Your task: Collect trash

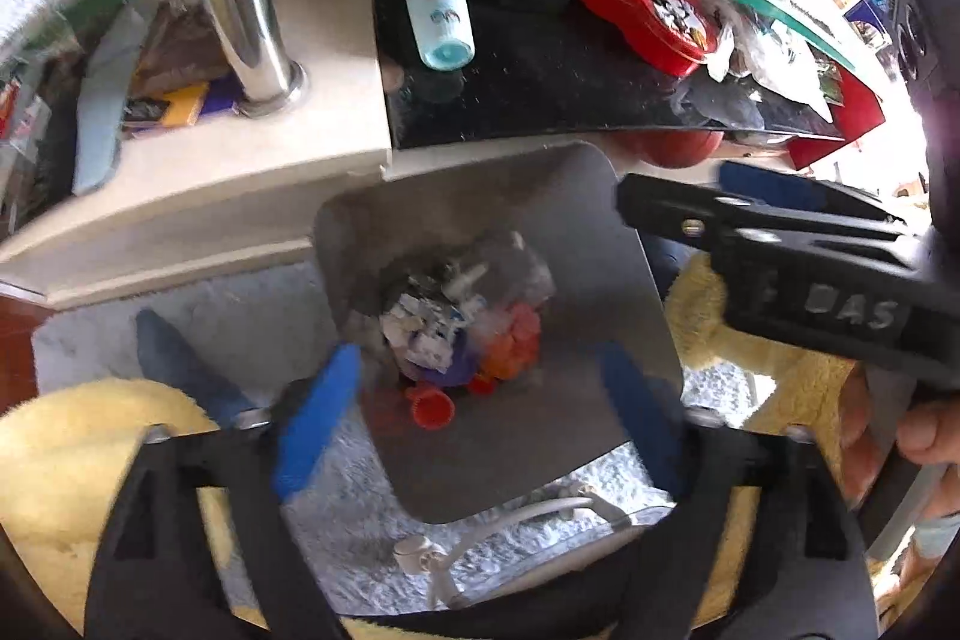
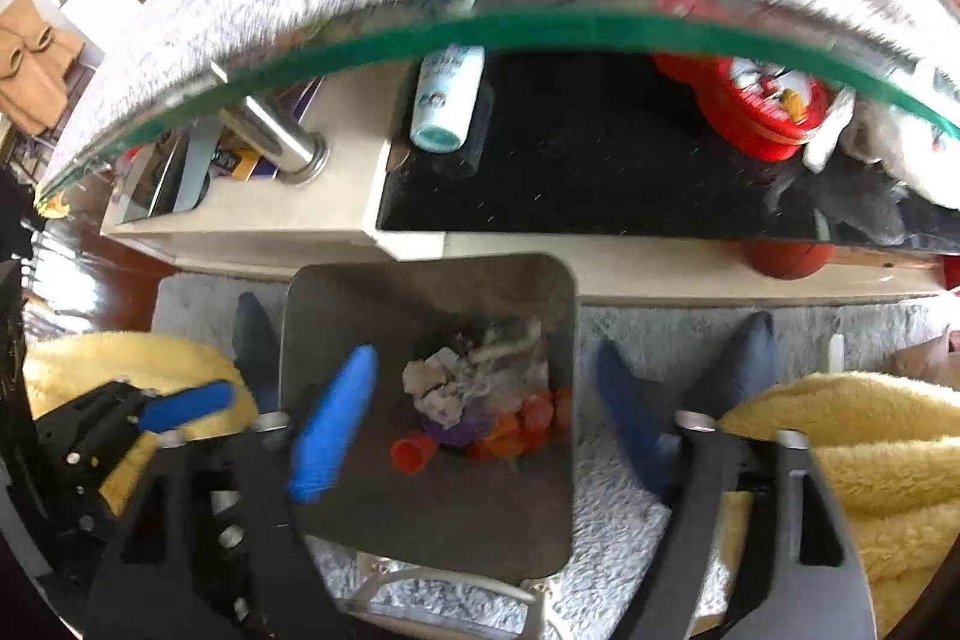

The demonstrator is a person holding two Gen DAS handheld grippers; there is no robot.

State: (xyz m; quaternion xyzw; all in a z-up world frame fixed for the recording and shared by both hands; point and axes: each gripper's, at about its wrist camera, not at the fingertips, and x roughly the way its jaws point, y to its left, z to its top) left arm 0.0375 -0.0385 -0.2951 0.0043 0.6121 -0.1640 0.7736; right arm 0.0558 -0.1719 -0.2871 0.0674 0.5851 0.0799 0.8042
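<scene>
Grey square metal bin (image 1: pixel 576 244) sits on the pale shaggy rug (image 1: pixel 372 538), dead centre below both grippers. Crumpled white paper, orange and red plastic caps (image 2: pixel 411 451) lie at its bottom. Left gripper (image 1: pixel 480 400) blue fingers (image 1: pixel 318 418) spread wide, holding nothing. Right gripper (image 2: pixel 474 436) fingers likewise wide apart, empty. White spray bottle (image 1: pixel 435 10) at 12 o'clock on the black glossy surface (image 1: pixel 540 88).

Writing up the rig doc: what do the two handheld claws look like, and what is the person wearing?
Both match: black, angular plastic frames with triangular cutouts and silver bolts, tipped with bright blue finger pads. The left claw and right claw share this build; the right one's body bears raised lettering, partly readable as "DAS". No cables visible. Clothing: fluffy yellow fabric, dark socks.
</scene>
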